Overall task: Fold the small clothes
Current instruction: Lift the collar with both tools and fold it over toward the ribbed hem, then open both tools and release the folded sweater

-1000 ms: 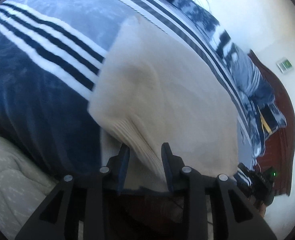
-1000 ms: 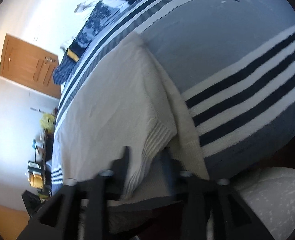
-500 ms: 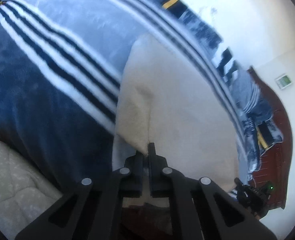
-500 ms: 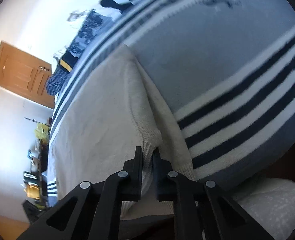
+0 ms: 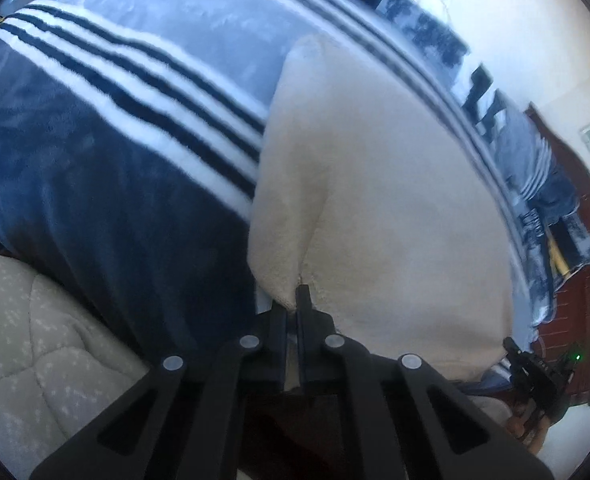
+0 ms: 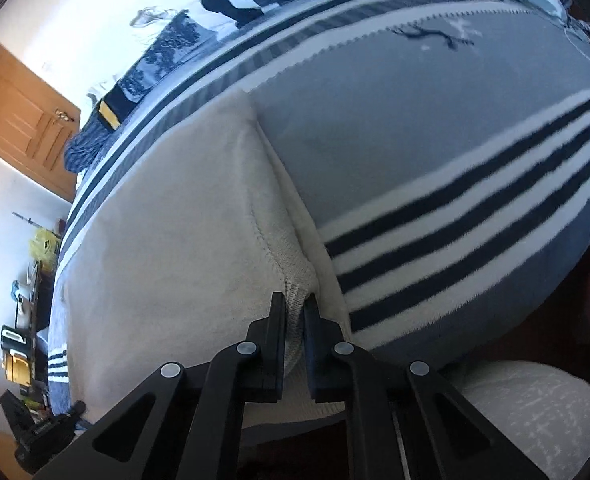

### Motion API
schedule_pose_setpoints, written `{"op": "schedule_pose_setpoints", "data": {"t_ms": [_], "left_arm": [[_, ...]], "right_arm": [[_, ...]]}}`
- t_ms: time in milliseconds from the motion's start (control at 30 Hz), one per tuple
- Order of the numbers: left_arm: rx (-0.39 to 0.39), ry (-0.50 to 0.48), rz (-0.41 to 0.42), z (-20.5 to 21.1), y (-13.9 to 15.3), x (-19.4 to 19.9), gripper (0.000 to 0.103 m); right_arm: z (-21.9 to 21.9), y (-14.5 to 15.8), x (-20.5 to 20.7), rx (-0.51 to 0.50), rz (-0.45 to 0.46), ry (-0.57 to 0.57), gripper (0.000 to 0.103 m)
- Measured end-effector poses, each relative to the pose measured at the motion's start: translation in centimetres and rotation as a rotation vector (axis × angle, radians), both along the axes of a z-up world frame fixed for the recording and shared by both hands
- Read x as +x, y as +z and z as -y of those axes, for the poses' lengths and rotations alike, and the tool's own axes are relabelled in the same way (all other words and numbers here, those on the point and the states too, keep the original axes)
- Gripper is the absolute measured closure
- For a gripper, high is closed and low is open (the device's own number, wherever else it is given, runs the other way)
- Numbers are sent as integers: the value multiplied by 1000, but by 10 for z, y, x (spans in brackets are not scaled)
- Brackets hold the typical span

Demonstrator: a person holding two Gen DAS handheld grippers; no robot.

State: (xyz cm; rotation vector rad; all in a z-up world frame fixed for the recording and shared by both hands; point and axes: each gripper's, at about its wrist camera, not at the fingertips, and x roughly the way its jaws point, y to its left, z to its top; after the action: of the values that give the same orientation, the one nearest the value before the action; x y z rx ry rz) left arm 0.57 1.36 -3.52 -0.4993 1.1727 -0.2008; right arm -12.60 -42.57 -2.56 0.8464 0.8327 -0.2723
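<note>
Cream sweater (image 5: 383,184) lies flat on a blue blanket (image 5: 95,168) with white and navy stripes, spread over the bed. In the left wrist view the sweater fills the centre and the 3 o'clock side; the blanket's stripes run from 10 o'clock toward the sweater's left edge. Left gripper (image 5: 297,304) sits at 6 o'clock, jaws together and clamped on the near left corner of the sweater; a thin pinch of cream knit shows between the pads, and the fabric rises in a soft crease from the grip toward 12 o'clock. A pale quilted cover (image 5: 35,344) shows at 8 o'clock, below the blanket edge. At 4 o'clock, past the sweater's far corner, the other black gripper is partly visible. Dark wood headboard (image 5: 575,280) curves along 3 o'clock. In the right wrist view the sweater (image 6: 167,240) occupies the centre and the 9 o'clock side, the blanket (image 6: 435,152) the 2 o'clock side. Right gripper (image 6: 295,308) at 6 o'clock, jaws closed on the ribbed hem at the sweater's near right corner; ribbed knit visibly squeezed between the pads. A second cream layer shows under that corner along the blanket stripes. Wooden door (image 6: 23,120) at 10 o'clock, against a white wall. Clutter at 8 o'clock, too small to identify.
</note>
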Motion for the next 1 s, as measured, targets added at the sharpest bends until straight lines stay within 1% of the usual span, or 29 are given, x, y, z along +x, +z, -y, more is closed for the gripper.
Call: {"op": "schedule_pose_setpoints", "data": {"t_ms": [67, 133, 200, 233, 267, 300, 333, 367, 400, 433, 467, 533, 567, 633, 700, 733, 800, 833, 867, 900, 933, 967, 1000], "left_arm": [[29, -12, 35, 4, 6, -2, 99], [62, -25, 5, 8, -2, 0, 99], [63, -22, -29, 7, -8, 1, 98], [48, -22, -20, 6, -6, -1, 98], [42, -24, 10, 5, 1, -3, 94], [48, -24, 34, 4, 7, -5, 83], [57, -23, 60, 3, 13, -8, 73], [68, -7, 91, 0, 20, -11, 51], [81, 14, 115, -2, 24, -14, 36], [91, 38, 134, -6, 28, -16, 36], [85, 52, 135, -9, 29, -15, 36], [66, 54, 102, -11, 22, -10, 36], [67, 52, 87, -10, 18, -7, 36], [65, 27, 71, -2, 11, -1, 36], [56, -10, 63, 6, 7, 4, 36], [38, -23, 53, 11, 4, 5, 36], [-23, -34, 9, 14, -8, 8, 37], [-37, -34, -26, 15, -17, 9, 37], [-38, -42, -50, 16, -23, 10, 41], [-39, -54, -71, 17, -28, 11, 47], [-39, -59, -79, 16, -31, 11, 50], [-47, -54, -74, 14, -31, 10, 55], [-73, -51, -74, 10, -31, 10, 63]], "right_arm": [[-1, 9, -5, -35, 23, 0, 95], [-6, 5, 0, -65, -27, 27, 95], [-9, -9, 8, -40, -92, 59, 93], [-9, -12, 8, -30, -104, 56, 93], [-7, -11, 6, -17, -96, 45, 92], [-4, -9, 2, 3, -68, 37, 91], [-1, -6, -2, 16, -44, 27, 86], [1, -4, -6, 20, -31, 13, 73], [4, 1, -12, 13, -14, -11, 65], [5, 5, -17, 3, 3, -28, 52], [6, 8, -21, -3, 12, -41, 49], [3, 20, -31, -33, 39, -61, 48], [-1, 26, -33, -50, 48, -59, 45], [-11, 38, -37, -73, 74, -42, 45], [-25, 53, -35, -81, 108, 2, 45], [-36, 61, -32, -83, 129, 30, 45], [-58, 76, -19, -88, 159, 100, 42], [-72, 84, -7, -84, 165, 147, 39], [-84, 92, 4, -83, 174, 192, 39], [-99, 101, 14, -90, 185, 238, 39], [-114, 109, 24, -97, 194, 282, 37], [-125, 114, 32, -95, 202, 316, 31], [-138, 121, 41, -94, 213, 352, 28]]}}
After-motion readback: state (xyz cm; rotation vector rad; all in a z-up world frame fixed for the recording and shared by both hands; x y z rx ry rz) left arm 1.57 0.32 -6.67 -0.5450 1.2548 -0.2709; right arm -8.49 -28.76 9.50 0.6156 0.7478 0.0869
